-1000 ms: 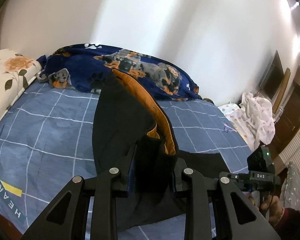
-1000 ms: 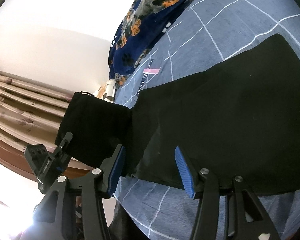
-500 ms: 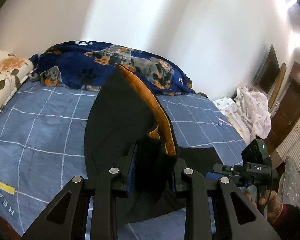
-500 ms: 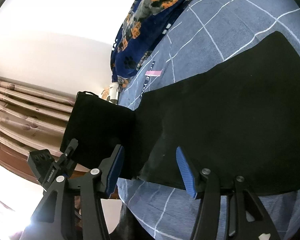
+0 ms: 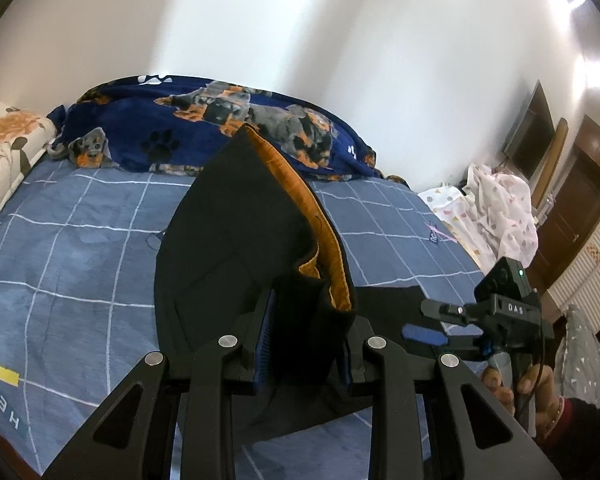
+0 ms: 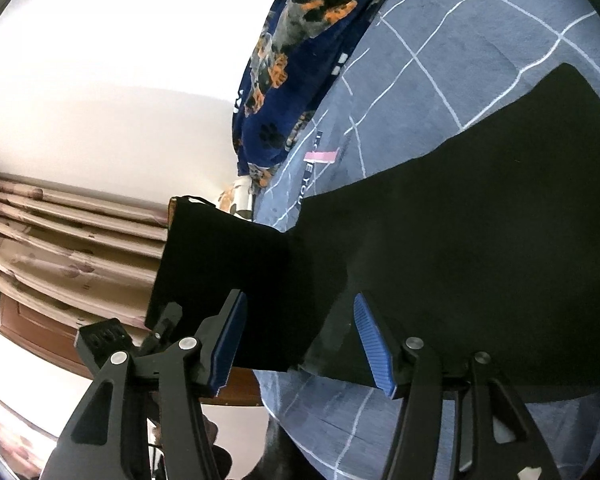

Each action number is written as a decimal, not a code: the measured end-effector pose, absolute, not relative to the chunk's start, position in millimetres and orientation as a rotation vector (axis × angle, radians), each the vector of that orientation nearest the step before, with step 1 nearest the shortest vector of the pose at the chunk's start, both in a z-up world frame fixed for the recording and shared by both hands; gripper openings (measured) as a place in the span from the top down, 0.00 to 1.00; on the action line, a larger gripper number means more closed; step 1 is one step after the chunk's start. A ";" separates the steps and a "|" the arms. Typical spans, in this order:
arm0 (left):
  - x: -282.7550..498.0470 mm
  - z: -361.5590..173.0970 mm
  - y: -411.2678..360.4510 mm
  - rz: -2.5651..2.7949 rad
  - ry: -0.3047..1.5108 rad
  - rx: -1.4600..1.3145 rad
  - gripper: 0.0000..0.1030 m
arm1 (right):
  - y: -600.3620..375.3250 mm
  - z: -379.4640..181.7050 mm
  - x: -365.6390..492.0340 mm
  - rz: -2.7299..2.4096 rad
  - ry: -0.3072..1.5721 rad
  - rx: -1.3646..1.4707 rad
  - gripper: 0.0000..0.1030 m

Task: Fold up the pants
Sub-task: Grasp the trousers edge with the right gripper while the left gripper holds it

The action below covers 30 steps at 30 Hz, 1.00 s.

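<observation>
Black pants (image 5: 236,248) with an orange lining (image 5: 324,236) lie on the blue checked bed sheet (image 5: 68,264). My left gripper (image 5: 306,344) is shut on the waistband end and holds it up as a raised fold. In the right wrist view that lifted end (image 6: 220,272) hangs at the left by the left gripper (image 6: 104,334), and the flat rest of the pants (image 6: 480,240) spreads to the right. My right gripper (image 6: 300,340) stands open just above the pants' near edge, its blue pads (image 6: 370,344) apart and pressing nothing. A hand holds the right gripper (image 5: 496,312) at the bed's right side.
A navy dog-print blanket (image 5: 204,120) lies along the wall, a floral pillow (image 5: 4,148) at the far left. A white patterned cloth pile (image 5: 500,208) and a dark wooden door (image 5: 580,216) are at the right. Curtains (image 6: 60,232) hang beyond the bed's edge.
My left gripper has carried the lifted pants end a little toward the right gripper. The right gripper has stayed over the same edge, still open.
</observation>
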State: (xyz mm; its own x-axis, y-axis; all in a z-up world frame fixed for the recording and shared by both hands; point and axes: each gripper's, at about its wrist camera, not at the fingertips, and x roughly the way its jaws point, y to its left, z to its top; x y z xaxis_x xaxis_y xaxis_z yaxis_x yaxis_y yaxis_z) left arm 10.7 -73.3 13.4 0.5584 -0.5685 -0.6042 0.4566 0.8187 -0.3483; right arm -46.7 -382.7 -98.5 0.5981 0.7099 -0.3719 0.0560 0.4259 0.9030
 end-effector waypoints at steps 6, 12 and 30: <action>7.7 12.3 -80.2 -0.618 0.774 -0.147 0.73 | -377.6 -89.9 -38.8 0.518 0.837 1.089 0.45; 4.3 10.3 -90.4 -0.629 0.784 -0.127 0.73 | -364.7 -82.1 -24.1 0.581 0.833 1.125 0.43; -3.8 -2.2 -140.8 -0.703 0.829 -0.033 0.73 | -337.5 -72.6 8.9 0.716 0.869 1.212 0.38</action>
